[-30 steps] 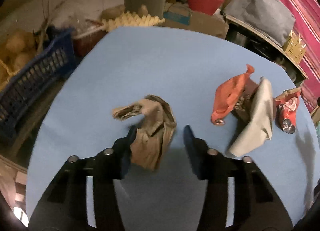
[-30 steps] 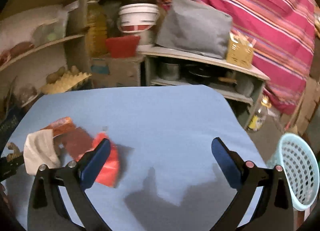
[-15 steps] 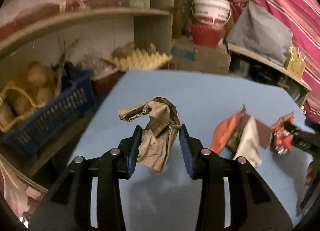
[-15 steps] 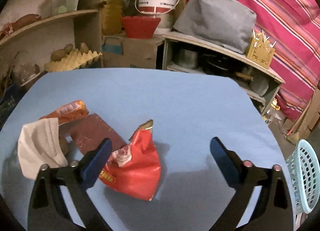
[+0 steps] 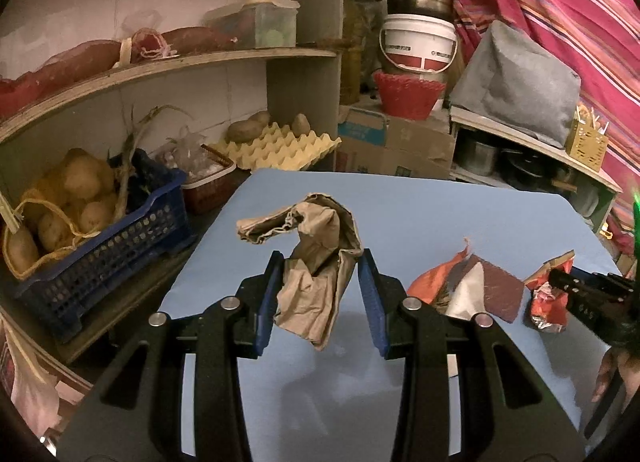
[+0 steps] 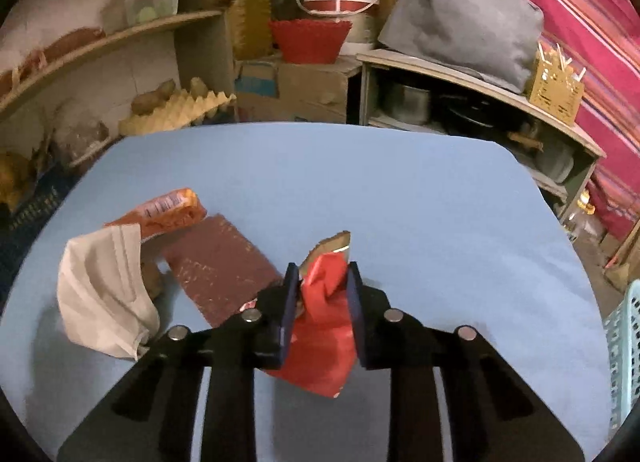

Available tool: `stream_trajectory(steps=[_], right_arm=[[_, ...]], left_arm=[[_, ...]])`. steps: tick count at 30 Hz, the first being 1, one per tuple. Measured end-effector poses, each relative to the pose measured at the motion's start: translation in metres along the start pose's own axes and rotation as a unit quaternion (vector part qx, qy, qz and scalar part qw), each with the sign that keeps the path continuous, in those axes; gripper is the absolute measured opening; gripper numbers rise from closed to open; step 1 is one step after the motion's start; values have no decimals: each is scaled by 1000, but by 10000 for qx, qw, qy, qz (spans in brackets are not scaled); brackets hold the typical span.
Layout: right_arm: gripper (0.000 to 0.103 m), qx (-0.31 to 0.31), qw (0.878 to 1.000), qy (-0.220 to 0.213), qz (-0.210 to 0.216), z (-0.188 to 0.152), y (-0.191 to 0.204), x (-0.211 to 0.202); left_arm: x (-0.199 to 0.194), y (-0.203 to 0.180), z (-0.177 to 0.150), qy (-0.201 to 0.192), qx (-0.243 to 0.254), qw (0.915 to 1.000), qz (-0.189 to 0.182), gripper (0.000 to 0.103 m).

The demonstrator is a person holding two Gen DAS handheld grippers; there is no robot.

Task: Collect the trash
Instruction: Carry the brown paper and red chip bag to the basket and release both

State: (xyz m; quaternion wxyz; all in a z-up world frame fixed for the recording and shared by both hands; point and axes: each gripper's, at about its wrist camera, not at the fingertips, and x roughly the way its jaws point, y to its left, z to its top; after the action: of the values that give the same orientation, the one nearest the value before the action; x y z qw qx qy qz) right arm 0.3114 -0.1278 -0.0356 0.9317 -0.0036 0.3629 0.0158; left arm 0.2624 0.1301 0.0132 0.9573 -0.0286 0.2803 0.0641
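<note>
My left gripper (image 5: 320,262) is shut on a crumpled brown paper bag (image 5: 316,262) and holds it above the blue table (image 5: 420,214). My right gripper (image 6: 322,276) is shut on a red snack wrapper (image 6: 324,322) at the table surface; it also shows in the left wrist view (image 5: 546,304). On the table lie an orange wrapper (image 6: 168,212), a dark red card (image 6: 218,266) and a white face mask (image 6: 106,286).
A light blue mesh basket (image 6: 624,346) stands off the table's right edge. A blue crate of potatoes (image 5: 92,222) and an egg tray (image 5: 280,146) are to the left. Shelves with pots, a bucket (image 5: 416,42) and boxes stand behind.
My left gripper closed on the paper bag and lifted it. My right gripper moved to the red wrapper and shut on it.
</note>
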Motion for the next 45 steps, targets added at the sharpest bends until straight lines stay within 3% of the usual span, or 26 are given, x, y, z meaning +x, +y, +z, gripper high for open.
stream_trajectory(steps=[9,16,30,42,45], right_arm=[[24,319,9991,-269,51,5,-48,-32],[24,517,9977,-415,-170,1,-98,-60],[24,887,9906,-569,-877,-23,-219,-110],[24,1260,9830,-681,-1148,-46,-302,-147],[24,1333,9806,-734,-1233,-52,-319,-157]], left_arm=[[-13,-21,3,-41,-54,9998,-184,37],[-20,-54,2,-30,52,9994,-331,37],[-27,-144,-8,31,362,9961,-800,37],[-58,-237,-27,-63,1060,9874,-1171,37],[-65,-258,-30,7,996,9853,-1389,37]])
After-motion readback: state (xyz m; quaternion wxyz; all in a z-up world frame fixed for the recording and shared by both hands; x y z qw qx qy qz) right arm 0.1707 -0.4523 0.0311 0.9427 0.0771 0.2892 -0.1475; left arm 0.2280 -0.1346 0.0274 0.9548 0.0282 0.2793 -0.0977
